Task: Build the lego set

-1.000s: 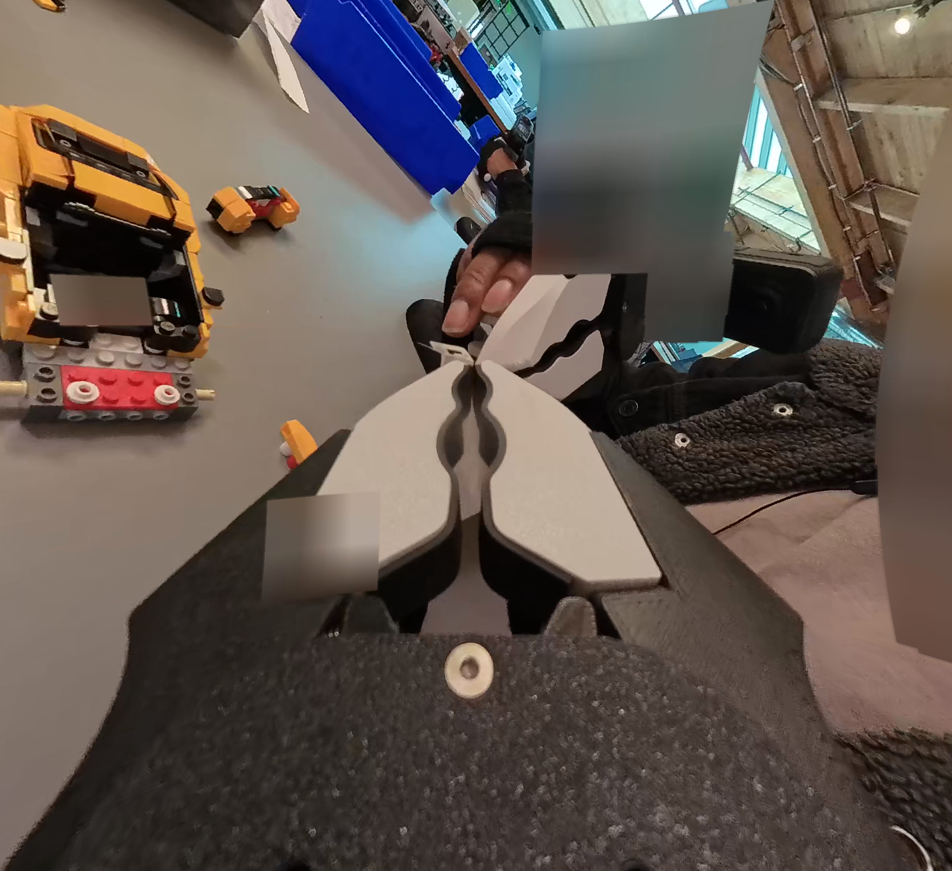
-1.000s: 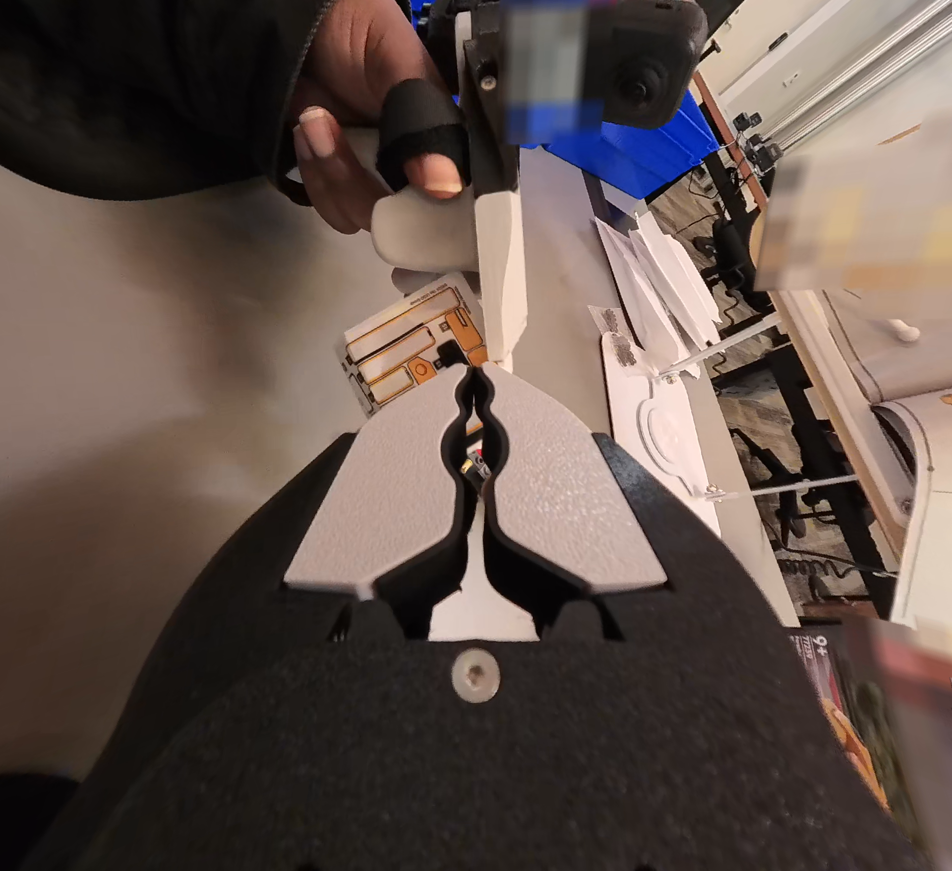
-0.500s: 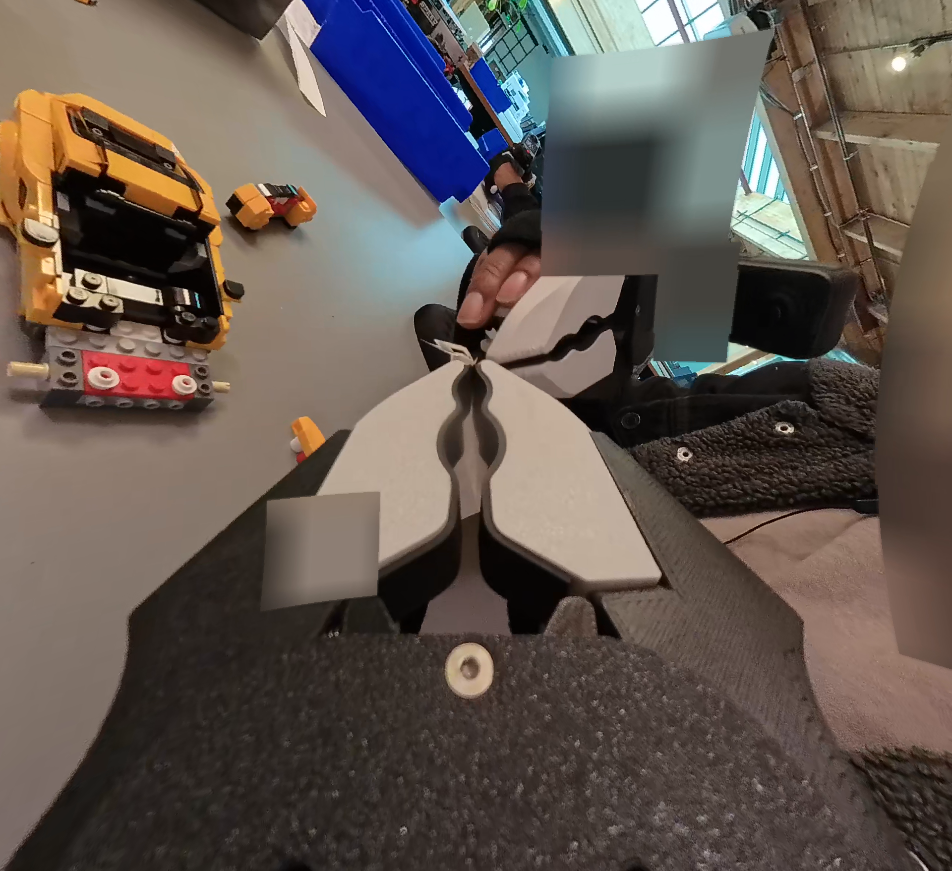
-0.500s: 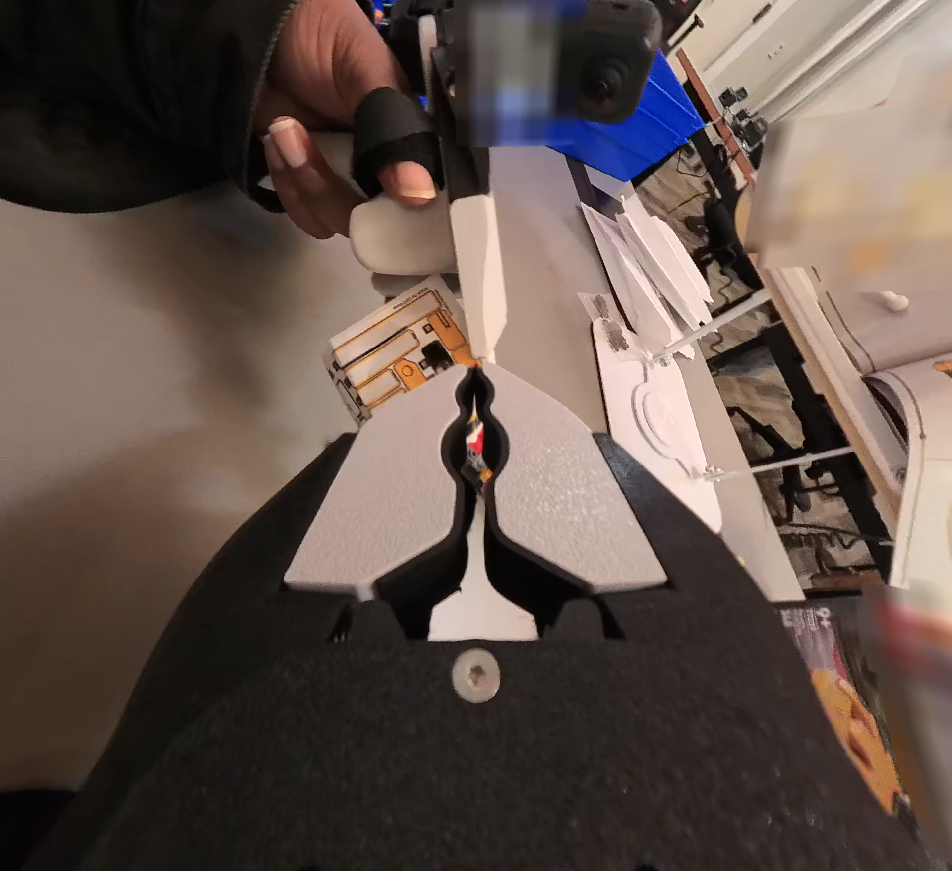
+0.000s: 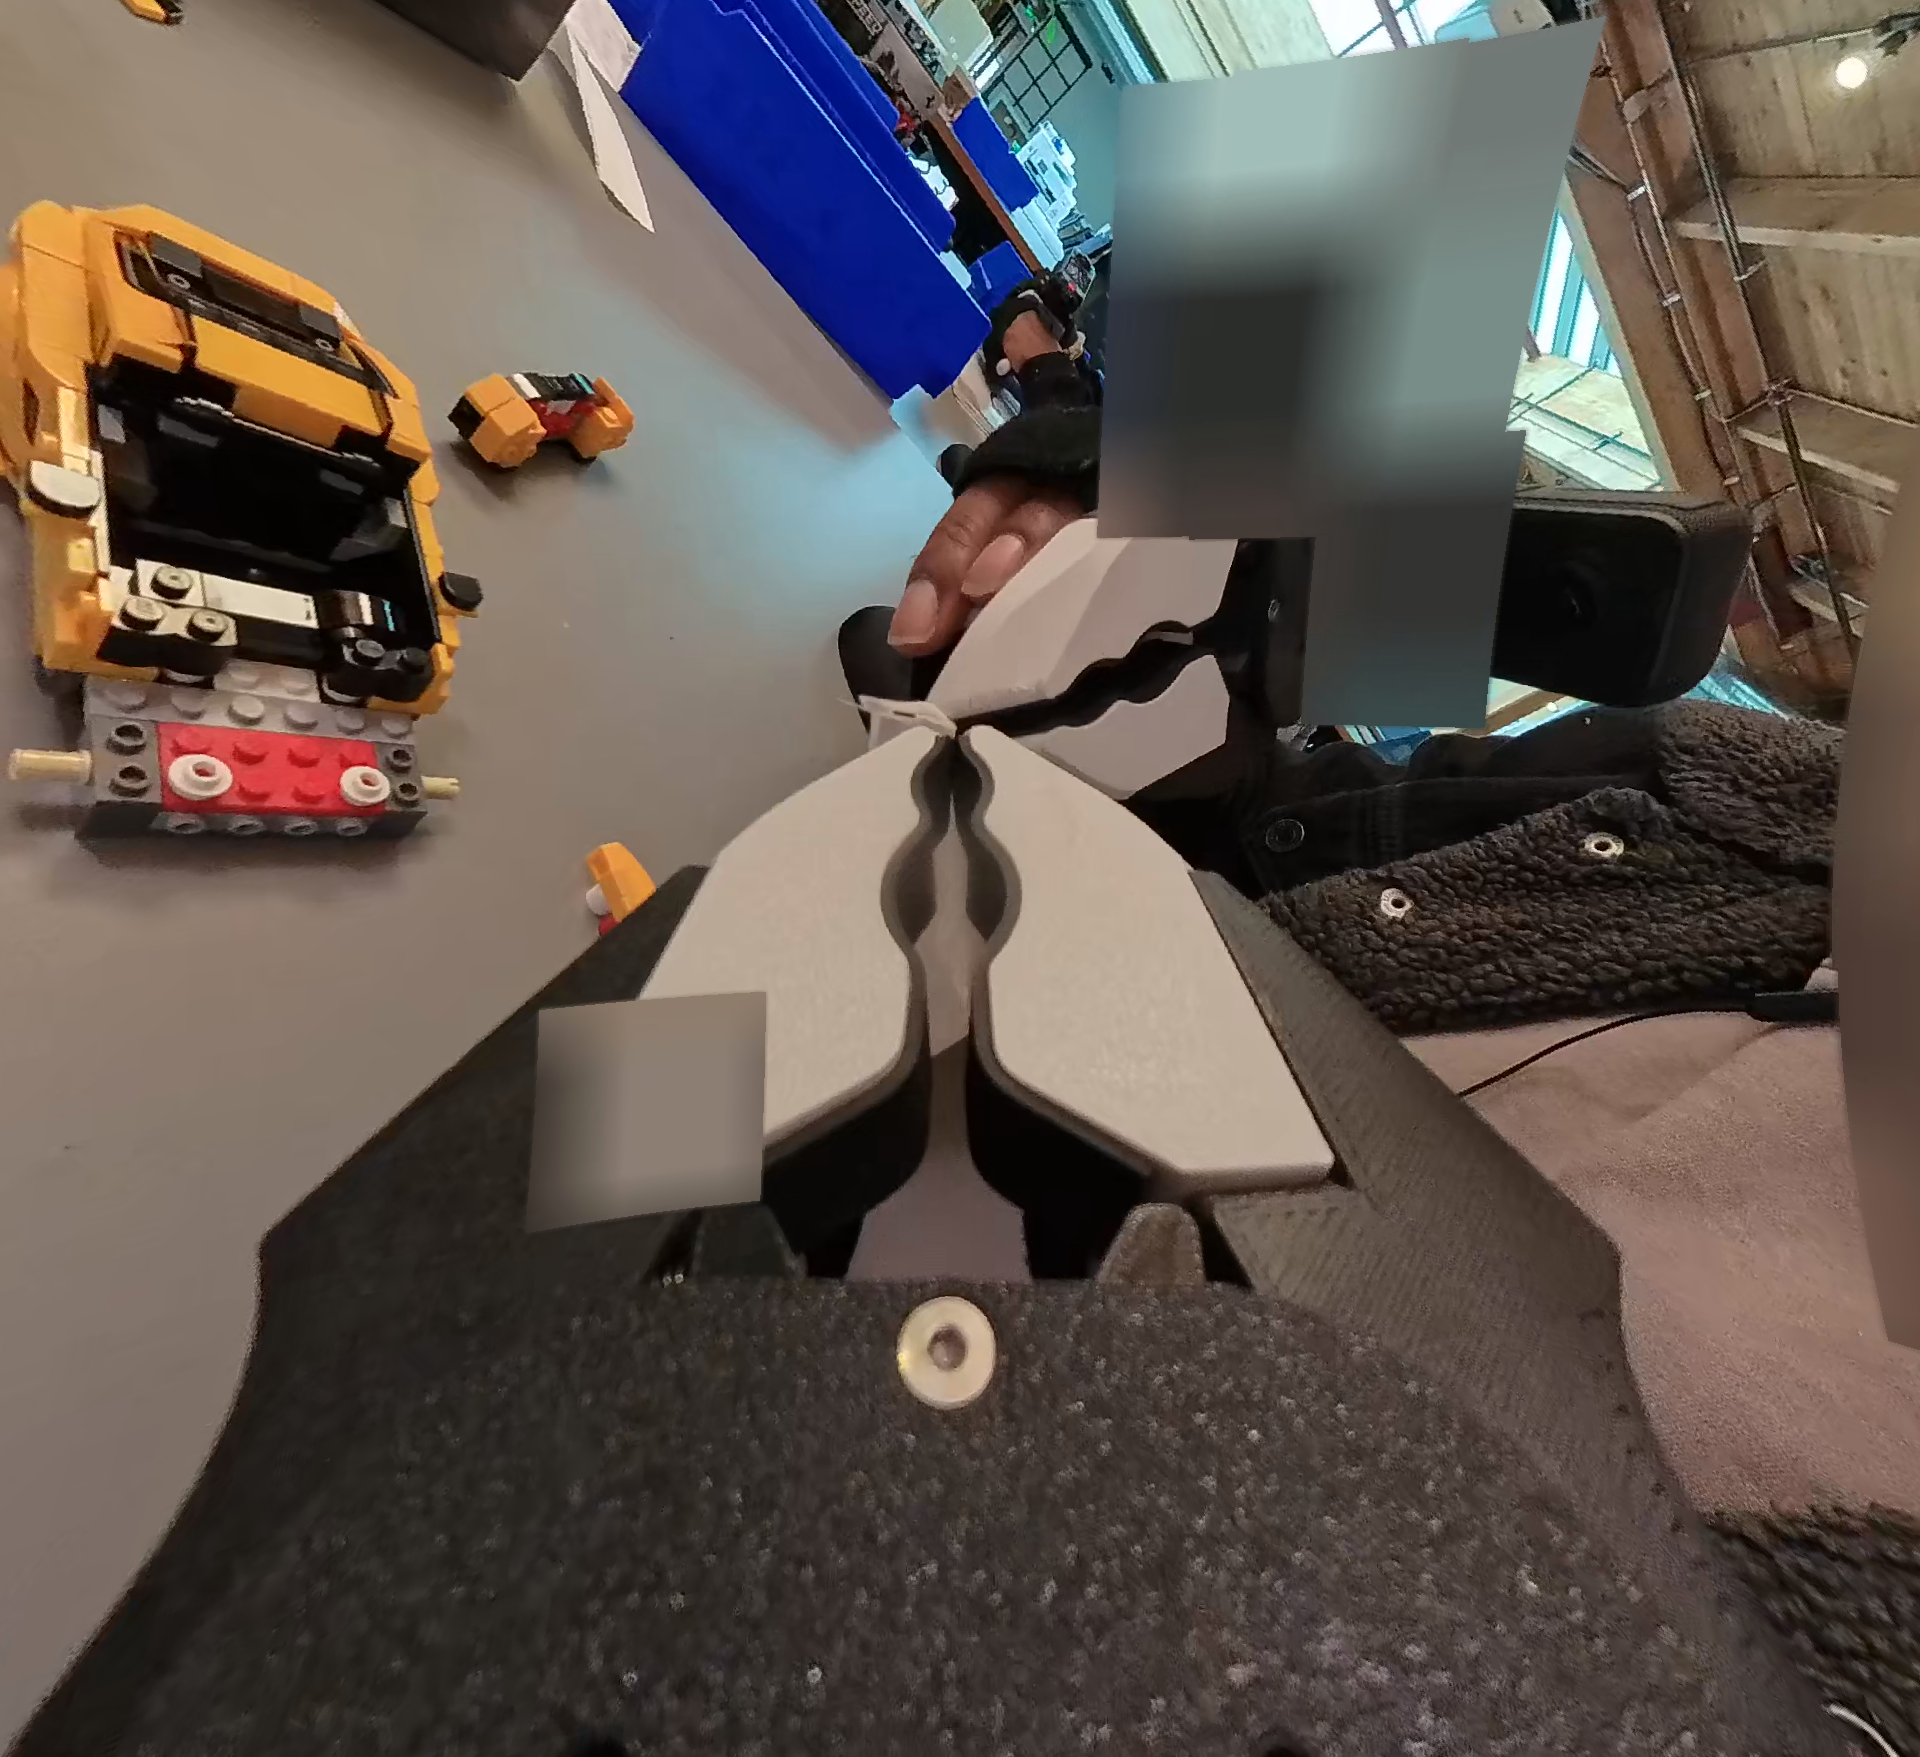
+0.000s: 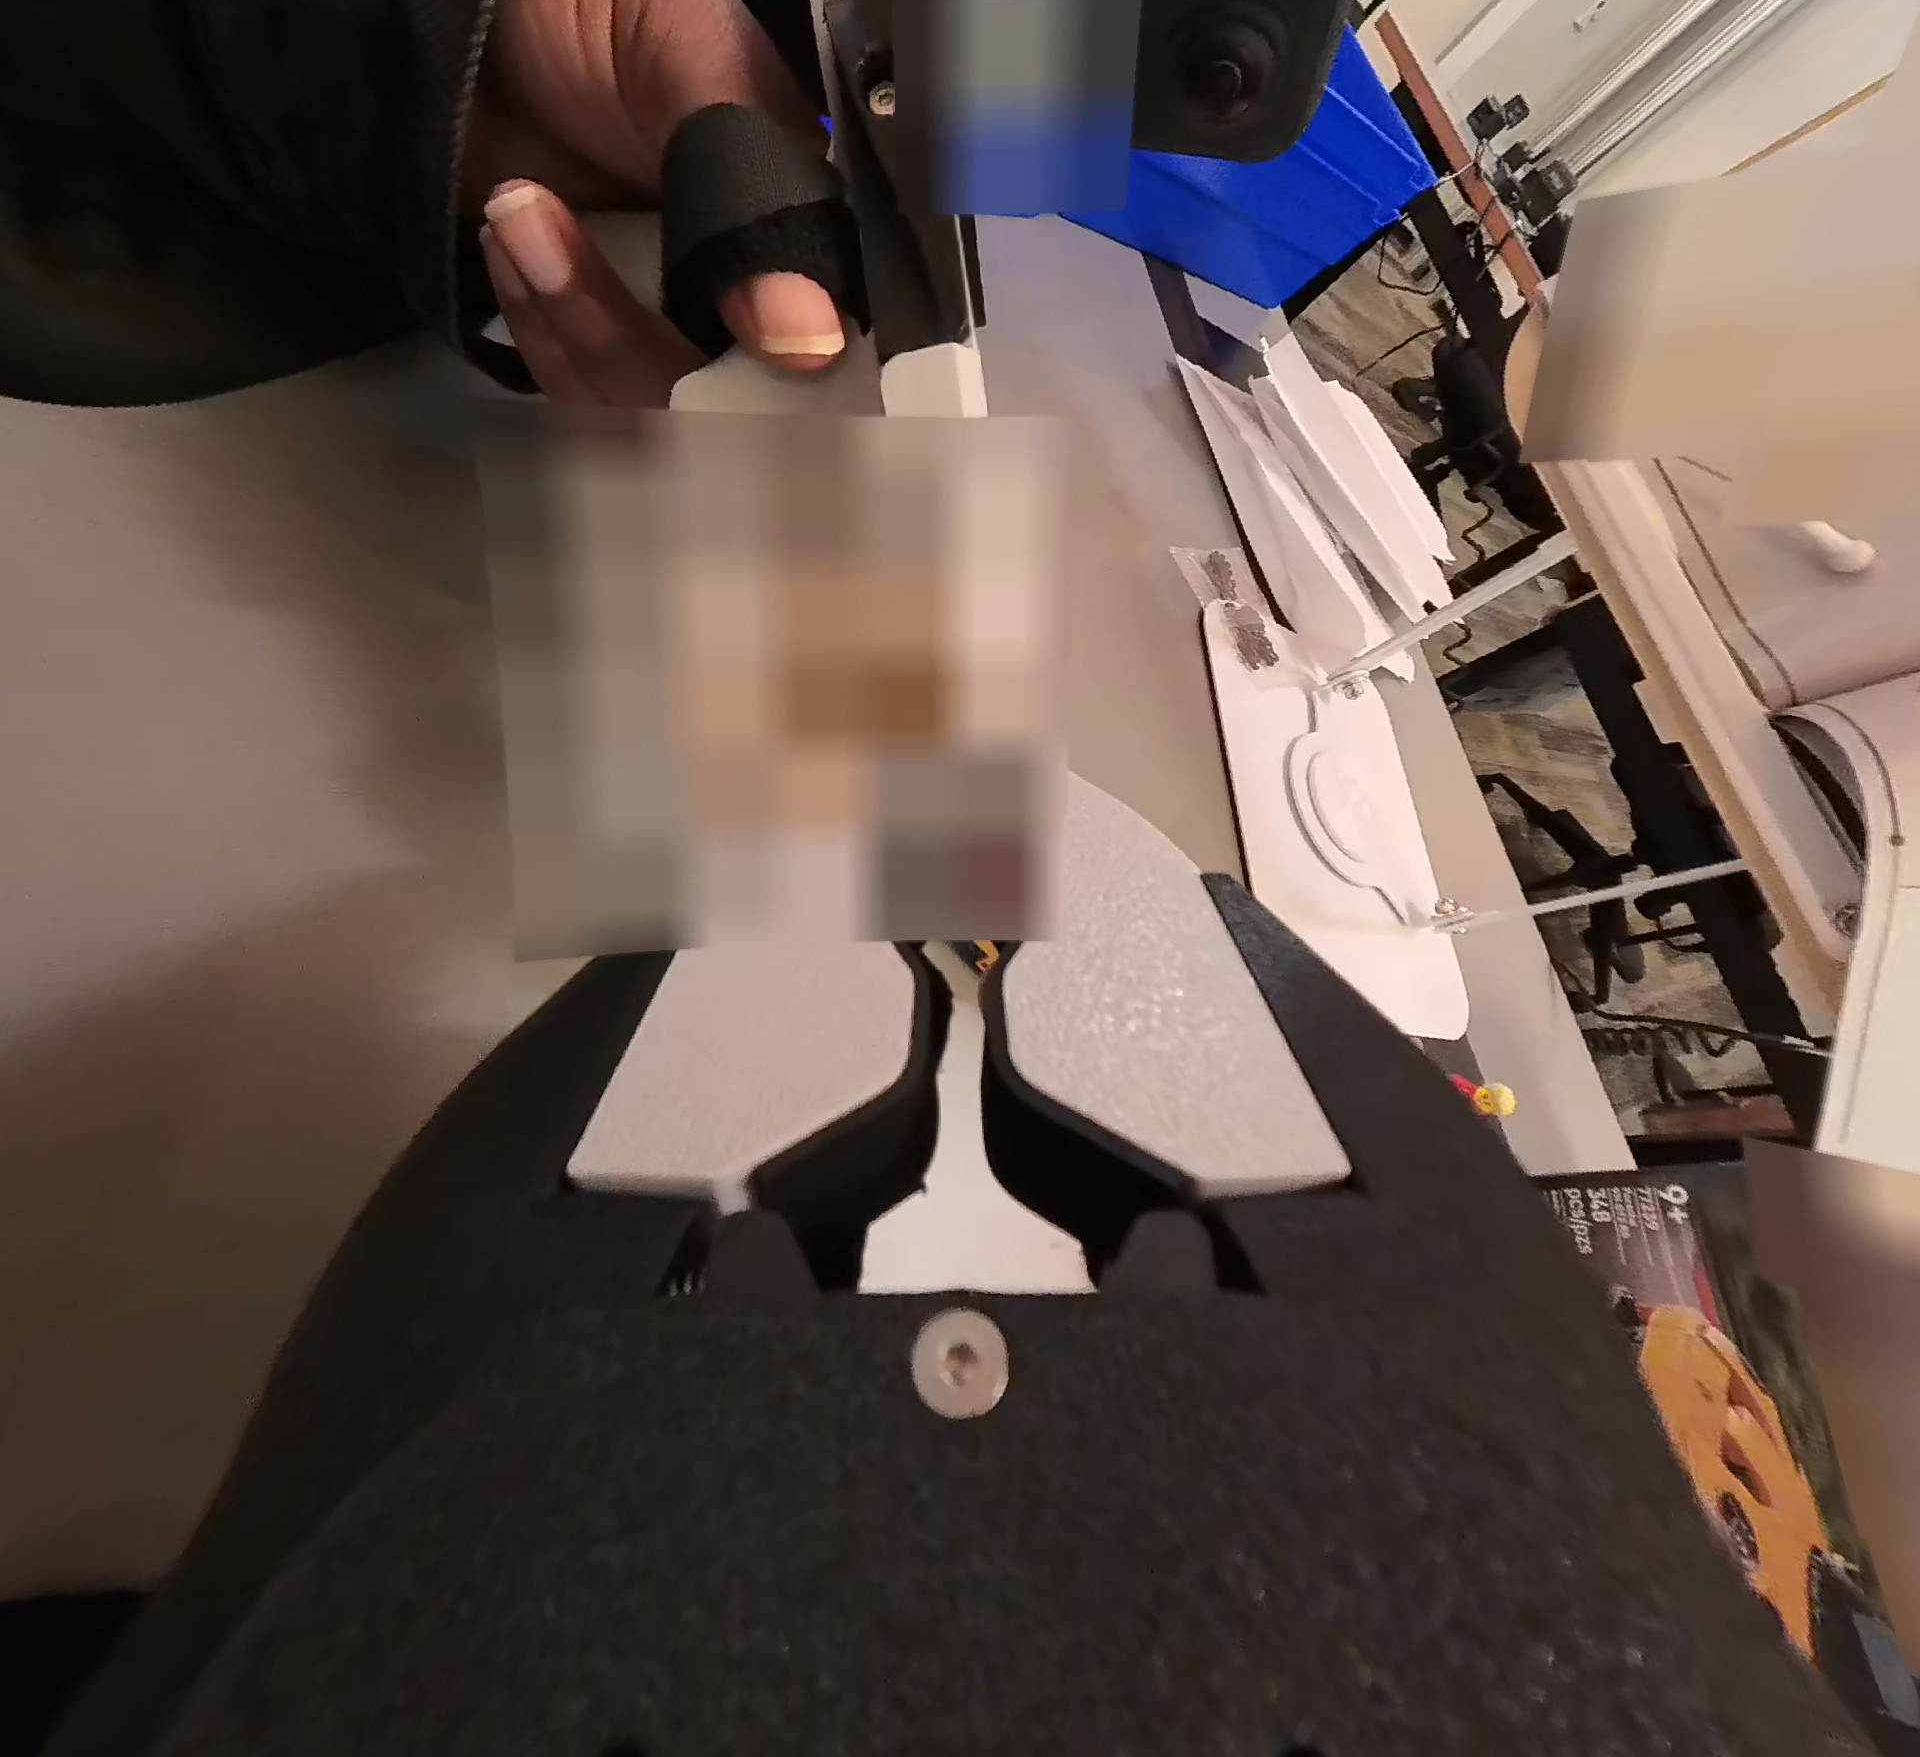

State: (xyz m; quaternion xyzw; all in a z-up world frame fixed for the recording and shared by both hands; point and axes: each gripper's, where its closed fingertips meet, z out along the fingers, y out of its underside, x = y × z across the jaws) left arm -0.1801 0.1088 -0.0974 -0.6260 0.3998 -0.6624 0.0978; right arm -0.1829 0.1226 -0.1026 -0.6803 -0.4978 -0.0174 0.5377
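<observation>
Your left gripper is pressed together on the edge of a thin white sticker sheet, and your right gripper, jaws also closed, meets it tip to tip above the tabletop. In the right wrist view a mosaic patch covers those tips, so I cannot tell what the right one pinches (only a small yellow and black bit shows in its slot). The risk is that a sticker this thin folds, tears or sticks to a fingertip if you pull the two apart at an angle. The half-built orange car lies well to the left, with a small orange sub-assembly beyond it and a loose orange piece just beside your left gripper, right in the path back.
</observation>
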